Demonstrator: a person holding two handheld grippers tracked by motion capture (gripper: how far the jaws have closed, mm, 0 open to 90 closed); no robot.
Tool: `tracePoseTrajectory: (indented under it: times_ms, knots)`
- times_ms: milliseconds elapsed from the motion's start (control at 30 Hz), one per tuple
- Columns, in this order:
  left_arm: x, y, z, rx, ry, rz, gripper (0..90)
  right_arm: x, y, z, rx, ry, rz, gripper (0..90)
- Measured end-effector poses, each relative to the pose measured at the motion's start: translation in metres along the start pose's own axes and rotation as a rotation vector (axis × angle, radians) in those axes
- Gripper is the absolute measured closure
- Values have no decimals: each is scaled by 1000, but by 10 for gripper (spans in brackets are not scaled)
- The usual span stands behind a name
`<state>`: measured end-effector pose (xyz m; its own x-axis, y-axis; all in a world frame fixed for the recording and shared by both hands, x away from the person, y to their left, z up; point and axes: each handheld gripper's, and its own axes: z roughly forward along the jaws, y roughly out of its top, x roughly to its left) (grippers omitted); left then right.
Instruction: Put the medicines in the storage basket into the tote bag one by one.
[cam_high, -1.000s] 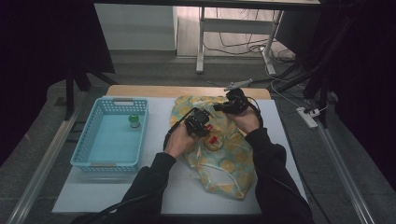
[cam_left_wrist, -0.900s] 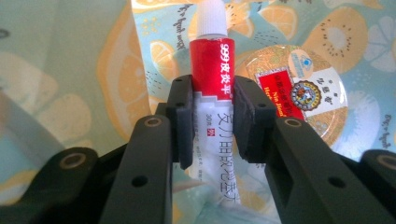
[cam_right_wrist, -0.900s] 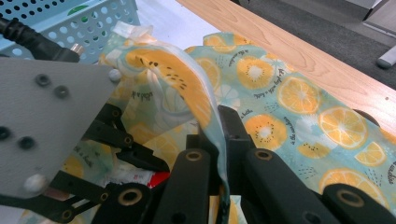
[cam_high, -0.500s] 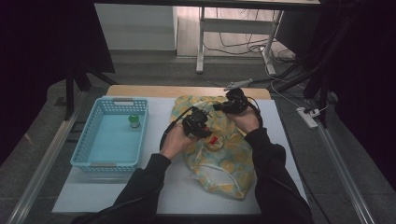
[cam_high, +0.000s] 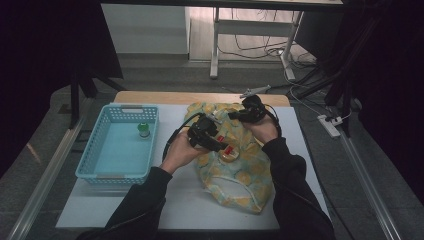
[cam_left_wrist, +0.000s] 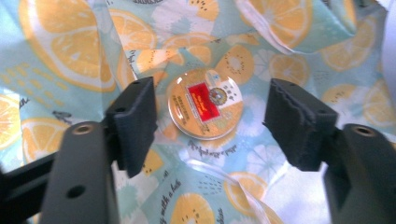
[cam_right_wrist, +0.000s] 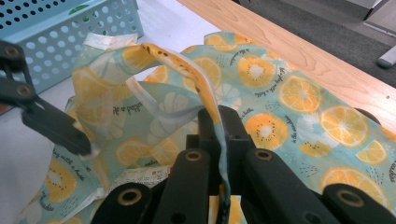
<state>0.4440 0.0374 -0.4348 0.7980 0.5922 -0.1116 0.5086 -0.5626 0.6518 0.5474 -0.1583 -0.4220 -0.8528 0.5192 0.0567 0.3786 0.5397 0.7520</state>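
A lemon-print cloth bag (cam_high: 235, 175) lies on the white table. A round tin with a red label (cam_high: 229, 154) rests flat on the bag's fabric (cam_left_wrist: 65, 56). My left gripper (cam_high: 220, 145) hovers just above the tin (cam_left_wrist: 205, 103). Its jaws have just been opening, and the gripper (cam_left_wrist: 210, 121) now stands open, its pads clear of the tin on both sides. My right gripper (cam_high: 240, 116) is shut on the bag's raised edge strip (cam_right_wrist: 205, 88), holding it up off the table. The left gripper's jaw (cam_right_wrist: 70, 133) also shows at the left of the right gripper view.
A light blue perforated basket (cam_high: 90, 165) stands left of the bag, with a small green-capped bottle (cam_high: 144, 130) at its far end. The basket wall (cam_right_wrist: 60, 28) is close to the bag. A wooden strip (cam_right_wrist: 299, 51) edges the table's far side.
The left gripper's jaws have spread apart and the left hand has lifted a little off the tin. The tin stays on the bag. The right gripper has not moved.
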Motion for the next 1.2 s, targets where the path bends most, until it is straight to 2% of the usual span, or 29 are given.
tracePoseTrajectory:
  times_ms: [133, 400, 567, 667, 833, 1133, 1200]
  knots:
    - [1, -5, -6, -5, -20, -8, 241, 0, -1, 0, -2, 2, 5, 900]
    - [9, -14, -21, -29, -18, -23, 133, -1, -3, -1, -5, 6, 9, 900]
    - [16, -22, -33, -56, 1, -6, 48, -1, -4, -2, -6, 7, 11, 900]
    - [22, -28, -39, -60, -20, -14, 29, 0, -4, -2, -6, 8, 9, 900]
    - [29, -39, -49, -57, 14, -16, 11, 0, -4, -2, -6, 8, 9, 900]
    - [51, -62, -71, -68, 67, -74, 0, 1, -4, -2, -5, 9, 9, 900]
    - [56, -67, -76, -75, 61, -80, 0, 2, -4, -2, -3, 7, 8, 900]
